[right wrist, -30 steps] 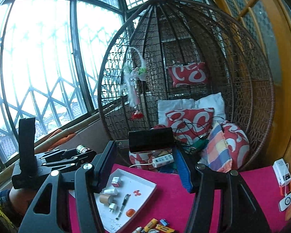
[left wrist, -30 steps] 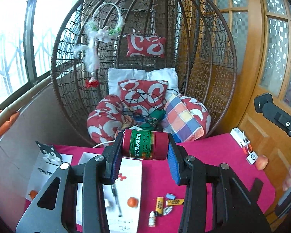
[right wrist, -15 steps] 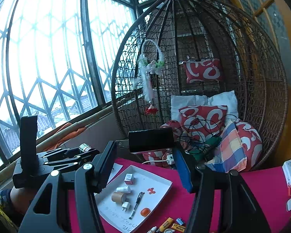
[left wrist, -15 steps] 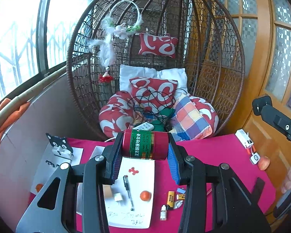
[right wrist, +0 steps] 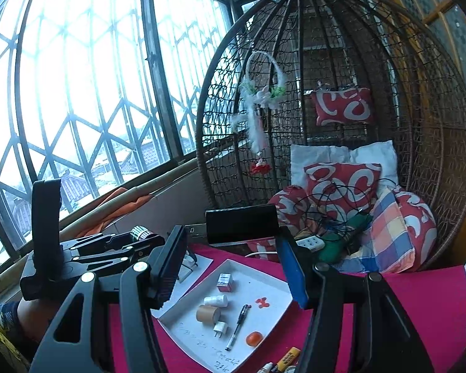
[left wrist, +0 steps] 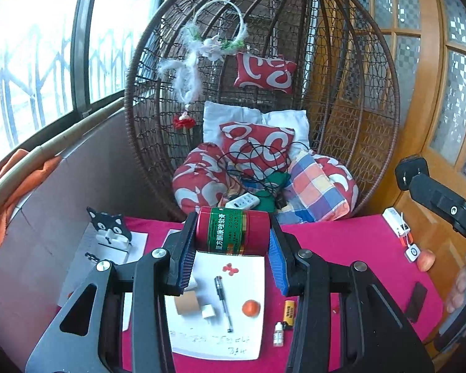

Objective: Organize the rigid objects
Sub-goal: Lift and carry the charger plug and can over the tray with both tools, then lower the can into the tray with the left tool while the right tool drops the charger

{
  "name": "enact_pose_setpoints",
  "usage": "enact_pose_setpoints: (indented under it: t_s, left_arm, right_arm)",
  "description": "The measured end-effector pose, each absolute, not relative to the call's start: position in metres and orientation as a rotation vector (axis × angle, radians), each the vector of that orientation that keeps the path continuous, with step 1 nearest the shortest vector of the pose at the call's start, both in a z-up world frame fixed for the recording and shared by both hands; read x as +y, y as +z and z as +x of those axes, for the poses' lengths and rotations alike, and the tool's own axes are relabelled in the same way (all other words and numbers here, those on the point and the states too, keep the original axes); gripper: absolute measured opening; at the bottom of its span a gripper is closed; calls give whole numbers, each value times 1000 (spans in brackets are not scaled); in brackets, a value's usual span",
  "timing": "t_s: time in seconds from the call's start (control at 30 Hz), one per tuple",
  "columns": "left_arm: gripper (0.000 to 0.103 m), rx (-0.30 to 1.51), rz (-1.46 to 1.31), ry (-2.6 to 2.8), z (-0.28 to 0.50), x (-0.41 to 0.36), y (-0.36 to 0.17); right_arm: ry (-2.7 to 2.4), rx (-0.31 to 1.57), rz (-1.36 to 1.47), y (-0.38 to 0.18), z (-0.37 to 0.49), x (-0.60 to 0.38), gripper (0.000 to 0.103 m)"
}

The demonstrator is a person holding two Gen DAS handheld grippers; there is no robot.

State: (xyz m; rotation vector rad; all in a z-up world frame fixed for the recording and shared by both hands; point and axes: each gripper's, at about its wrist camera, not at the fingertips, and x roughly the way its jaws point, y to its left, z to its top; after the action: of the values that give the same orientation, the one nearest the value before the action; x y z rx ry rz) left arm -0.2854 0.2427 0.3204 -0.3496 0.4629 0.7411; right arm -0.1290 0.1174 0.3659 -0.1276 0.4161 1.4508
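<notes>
My left gripper (left wrist: 232, 253) is shut on a red can with a green label (left wrist: 233, 231), held sideways above the far end of the white tray (left wrist: 251, 335). The tray holds a black pen (left wrist: 223, 303), an orange ball (left wrist: 251, 307), a brown tape roll (left wrist: 185, 303) and a white plug (left wrist: 207, 312). My right gripper (right wrist: 233, 267) is shut on a black rectangular box (right wrist: 241, 223), held above the tray's far corner (right wrist: 264, 279). The left gripper's body (right wrist: 77, 255) shows at the left of the right wrist view.
The pink table (left wrist: 341, 242) carries a yellow battery (left wrist: 289, 309), a small white bottle (left wrist: 278, 334), a black cat stand (left wrist: 108, 227), a black flat piece (left wrist: 416, 301) and white tags (left wrist: 397, 225). A wicker egg chair (left wrist: 357, 108) with cushions stands behind the table.
Both views have tilted down and drawn back: more of the tray and table shows. Both grippers keep their hold on the can and the black box.
</notes>
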Motion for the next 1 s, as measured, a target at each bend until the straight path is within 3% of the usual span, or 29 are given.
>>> enact_pose_setpoints:
  t_s: [1.0]
  left_arm:
    - [41,576,-399,670,-303,332,276]
  right_arm:
    - [1419,603,-230,311,-168,211,59]
